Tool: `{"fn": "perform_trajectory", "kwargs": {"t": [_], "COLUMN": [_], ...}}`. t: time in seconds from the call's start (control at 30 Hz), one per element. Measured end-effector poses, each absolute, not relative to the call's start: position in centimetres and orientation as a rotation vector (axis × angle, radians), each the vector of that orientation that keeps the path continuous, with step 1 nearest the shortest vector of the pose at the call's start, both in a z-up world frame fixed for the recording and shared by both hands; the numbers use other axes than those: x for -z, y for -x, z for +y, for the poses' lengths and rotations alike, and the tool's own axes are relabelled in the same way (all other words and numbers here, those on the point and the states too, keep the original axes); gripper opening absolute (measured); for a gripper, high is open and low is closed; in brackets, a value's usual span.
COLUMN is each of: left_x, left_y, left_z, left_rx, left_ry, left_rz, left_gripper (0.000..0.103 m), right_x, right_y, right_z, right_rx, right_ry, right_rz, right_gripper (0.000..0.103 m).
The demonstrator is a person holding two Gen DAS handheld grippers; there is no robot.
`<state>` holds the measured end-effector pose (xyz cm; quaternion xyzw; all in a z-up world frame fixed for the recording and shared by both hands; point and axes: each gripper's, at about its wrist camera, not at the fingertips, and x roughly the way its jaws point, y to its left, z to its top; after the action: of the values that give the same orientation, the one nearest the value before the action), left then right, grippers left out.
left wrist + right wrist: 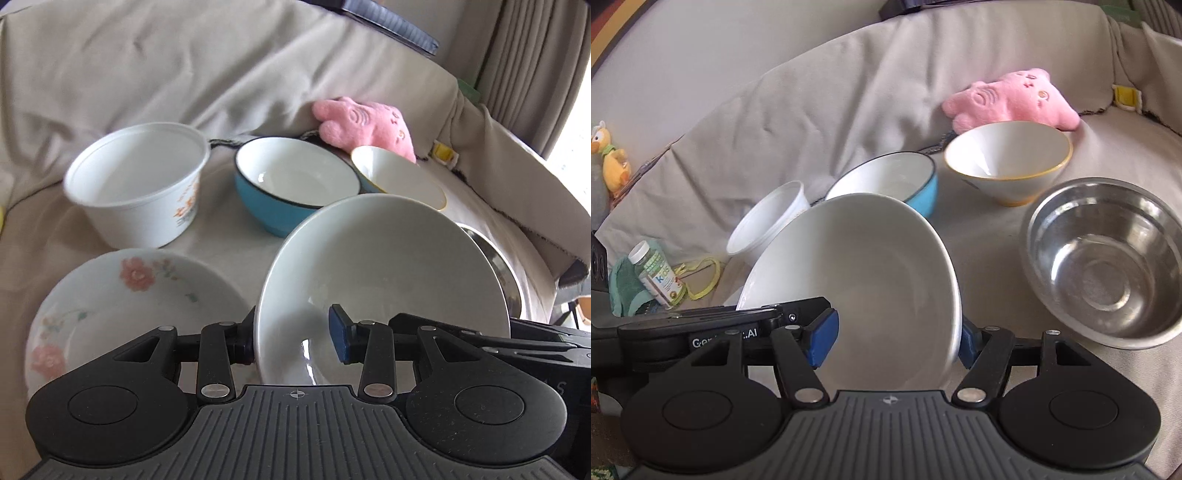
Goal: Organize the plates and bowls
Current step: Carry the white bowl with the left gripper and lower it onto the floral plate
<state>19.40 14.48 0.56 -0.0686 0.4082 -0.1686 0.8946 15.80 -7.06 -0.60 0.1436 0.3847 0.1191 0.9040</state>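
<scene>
white plate [380, 266] tilted near front edge of sofa seat [997, 258], rim between half-wide, non-pinching jaws of left gripper [295, 336] and right gripper [895, 339]. nothing stacked yet: floral plate [129, 295], steel bowl [1108, 266], blue bowl [288, 184], plastic tub [136, 184] all separate.

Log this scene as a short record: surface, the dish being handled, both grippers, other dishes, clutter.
surface: beige cloth cover
handled dish: white bowl, tilted, between both grippers
left gripper: open, one finger outside the white bowl's rim, one inside
right gripper: open, straddling the rim on the other side
other dishes: flowered plate, plastic tub, blue bowl, yellow-rimmed bowl, steel bowl
clutter: pink plush, bottle, duck toy
</scene>
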Motion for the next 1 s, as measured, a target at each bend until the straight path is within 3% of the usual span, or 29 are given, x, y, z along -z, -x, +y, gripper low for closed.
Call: {"fn": "perform_trajectory", "kwargs": {"t": [0.43,1.0], "left_x": [1.4,3.1], "left_y": [-17.3,-18.1], "left_z": [24.8,28.2], "left_rx": [0.162,0.083], "left_ry": [0.289,0.361], "left_rz": [0.897,0.941], "left_gripper": [0.041,0.032], "right_x": [2.5,4.1], "right_y": [-16.7,-18.1], "right_z": [3.7,8.1], "right_rx": [-0.394,-0.396], "right_ry": [-0.228,-0.119], "right_rz": [0.941,0.991], "right_gripper": [0.067,0.069]}}
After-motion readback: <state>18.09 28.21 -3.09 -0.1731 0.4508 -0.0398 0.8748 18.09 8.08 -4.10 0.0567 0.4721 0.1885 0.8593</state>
